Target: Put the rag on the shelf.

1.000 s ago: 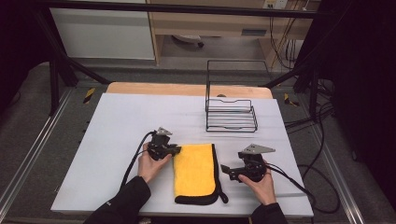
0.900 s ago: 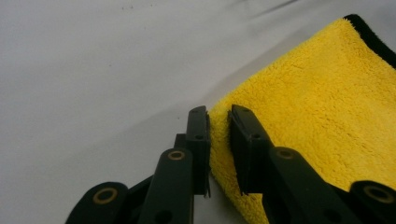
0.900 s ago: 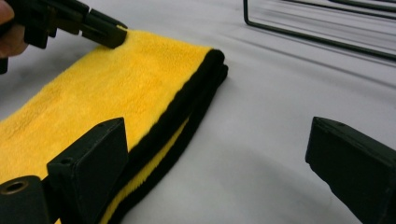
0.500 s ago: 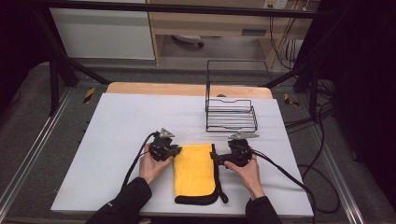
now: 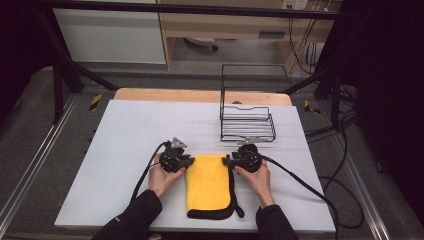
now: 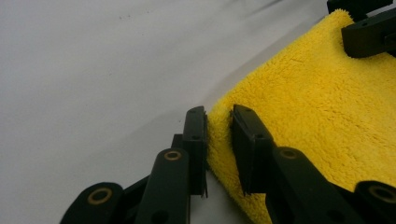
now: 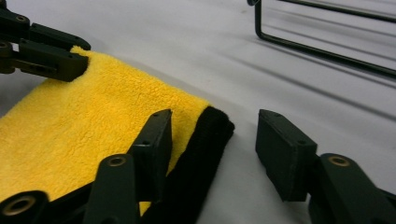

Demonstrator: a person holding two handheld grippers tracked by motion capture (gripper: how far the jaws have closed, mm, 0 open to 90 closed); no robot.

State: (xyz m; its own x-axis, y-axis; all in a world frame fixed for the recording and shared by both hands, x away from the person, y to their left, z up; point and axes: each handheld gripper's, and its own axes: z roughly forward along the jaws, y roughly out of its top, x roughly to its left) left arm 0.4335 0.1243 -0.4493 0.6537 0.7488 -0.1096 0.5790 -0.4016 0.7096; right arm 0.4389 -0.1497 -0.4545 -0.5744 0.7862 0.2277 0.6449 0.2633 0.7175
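Nearest the table's front edge: a folded yellow cloth (image 5: 208,182) with black trim along its right side and near end, lying flat on the white table (image 5: 125,130), long axis running away from the person. At its far left corner, left gripper (image 6: 218,126) closed down on the yellow cloth, the plush edge pinched between both jaws. At the far right corner, right gripper (image 7: 212,142) spread wide, one jaw resting on the yellow pile, the other out over bare table, the black trim lying between them and not yet clamped. Judged soft, light and limp: likely to sag and unfold if lifted by one corner, unlikely to slip from the jaws given the deep pile, nothing fragile about it. Best held at both far corners together, the right bite taken across the thick black hem where several layers stack, deep enough to catch every layer. Farther back, well apart from the cloth, a black wire rack (image 5: 248,120) standing upright near the table's far right. Beyond that, a strip of wooden edge (image 5: 200,95).
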